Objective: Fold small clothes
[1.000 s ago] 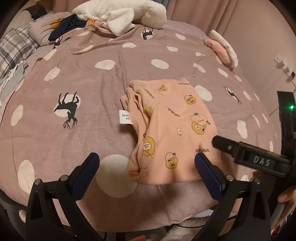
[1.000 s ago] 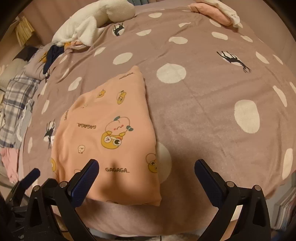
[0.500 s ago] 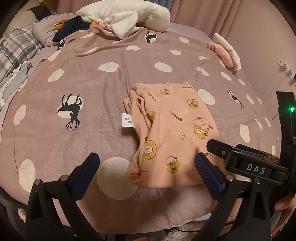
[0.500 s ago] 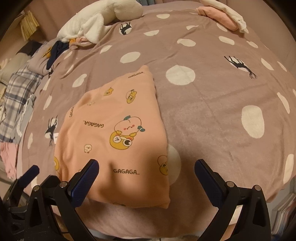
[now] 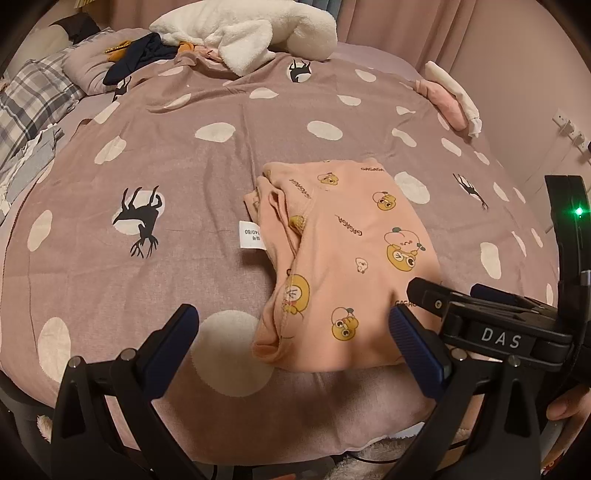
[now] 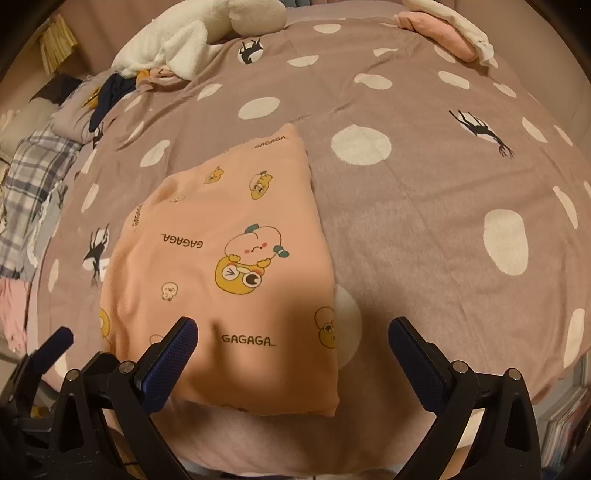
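Note:
A small peach garment (image 5: 343, 258) printed with cartoon figures and "GAGAGA" lies folded flat on the mauve spotted bedspread (image 5: 147, 177); a white size label sticks out at its left edge. The right wrist view shows the same garment (image 6: 229, 258) just beyond the fingers. My left gripper (image 5: 295, 347) stands open above the garment's near left corner, empty. My right gripper (image 6: 291, 354) is open too, over the garment's near edge, holding nothing. In the left wrist view my right gripper (image 5: 480, 314) shows from the side at the garment's right edge.
A white fluffy blanket (image 5: 251, 33) and dark clothes (image 5: 140, 55) lie at the bed's far end. Folded pink and white clothes (image 5: 450, 96) sit at the far right. Plaid fabric (image 5: 29, 103) lies left. A hand (image 5: 569, 402) holds the right gripper.
Both grippers have drawn back and up a little from the garment, which now sits slightly farther away in both views. The garment itself has not moved.

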{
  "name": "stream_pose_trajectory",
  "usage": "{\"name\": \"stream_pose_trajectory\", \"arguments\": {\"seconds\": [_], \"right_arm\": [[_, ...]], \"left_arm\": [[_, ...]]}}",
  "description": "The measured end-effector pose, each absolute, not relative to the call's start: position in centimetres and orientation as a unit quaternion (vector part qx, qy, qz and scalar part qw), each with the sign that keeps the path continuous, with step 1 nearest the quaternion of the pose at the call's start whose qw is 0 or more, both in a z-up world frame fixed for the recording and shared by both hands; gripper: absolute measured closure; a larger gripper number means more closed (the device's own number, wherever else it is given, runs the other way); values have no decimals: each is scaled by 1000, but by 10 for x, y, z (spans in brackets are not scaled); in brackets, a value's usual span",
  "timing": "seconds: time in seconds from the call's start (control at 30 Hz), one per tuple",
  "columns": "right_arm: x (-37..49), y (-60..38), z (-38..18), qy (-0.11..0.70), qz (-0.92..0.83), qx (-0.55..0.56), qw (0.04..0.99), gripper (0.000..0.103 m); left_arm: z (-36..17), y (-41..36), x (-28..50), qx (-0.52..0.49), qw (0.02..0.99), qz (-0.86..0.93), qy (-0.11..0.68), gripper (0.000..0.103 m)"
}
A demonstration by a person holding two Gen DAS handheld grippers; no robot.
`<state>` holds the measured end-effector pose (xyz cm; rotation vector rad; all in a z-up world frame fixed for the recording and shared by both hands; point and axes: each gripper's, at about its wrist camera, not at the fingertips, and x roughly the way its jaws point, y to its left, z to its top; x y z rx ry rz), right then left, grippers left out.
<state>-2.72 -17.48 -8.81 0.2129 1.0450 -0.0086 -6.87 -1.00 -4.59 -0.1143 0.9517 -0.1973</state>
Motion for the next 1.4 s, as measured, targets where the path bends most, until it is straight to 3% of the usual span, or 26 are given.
{"name": "stream_pose_trajectory", "arguments": {"seconds": [1.4], "right_arm": [[-28,-174,-94,508,-17,87,857,1]], "left_arm": [[-51,-11,-68,-48,879,-87,467,0]]}}
